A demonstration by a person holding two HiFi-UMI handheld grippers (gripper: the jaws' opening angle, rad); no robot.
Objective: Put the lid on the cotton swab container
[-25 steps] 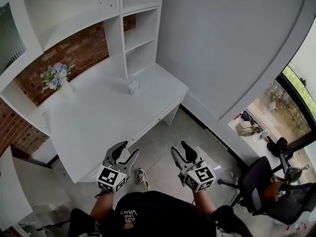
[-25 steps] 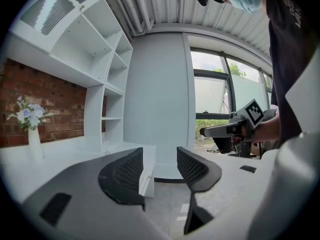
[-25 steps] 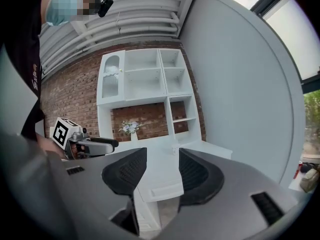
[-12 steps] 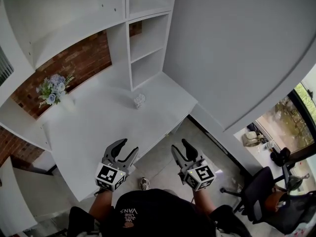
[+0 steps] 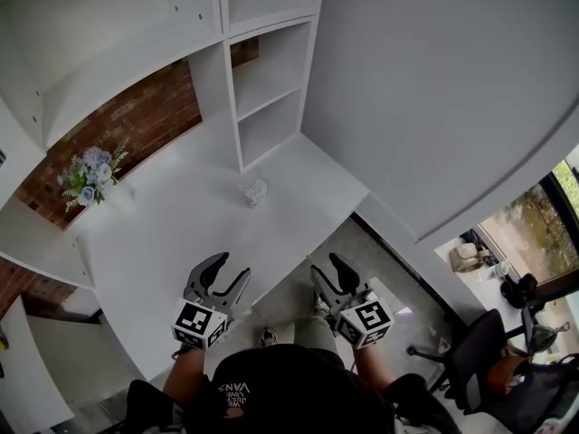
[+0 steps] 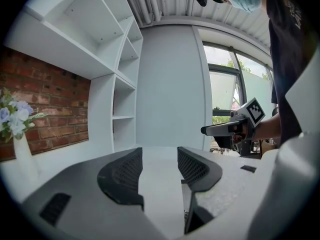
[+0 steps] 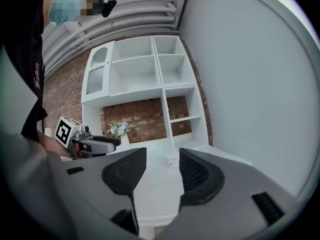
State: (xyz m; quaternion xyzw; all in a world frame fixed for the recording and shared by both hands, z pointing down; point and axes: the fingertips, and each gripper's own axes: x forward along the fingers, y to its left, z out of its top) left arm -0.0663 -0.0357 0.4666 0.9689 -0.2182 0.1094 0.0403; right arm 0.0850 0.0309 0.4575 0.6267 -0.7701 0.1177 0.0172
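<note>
Left tongs [image 5: 231, 268]: opening, nothing between.
Right tongs [image 5: 327, 267]: open, empty.
Swab box [image 5: 255, 192]: on desk [image 5: 172, 233], well apart from tongs.

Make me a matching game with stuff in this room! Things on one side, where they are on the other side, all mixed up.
Things:
1. flowers
2. cotton swab container
3. office chair

Places:
A. on the floor, far right in the head view
B. on the white desk, near the open shelves
C. at the desk's back left, by the brick wall

Pairs: 1-C, 2-B, 3-A
</note>
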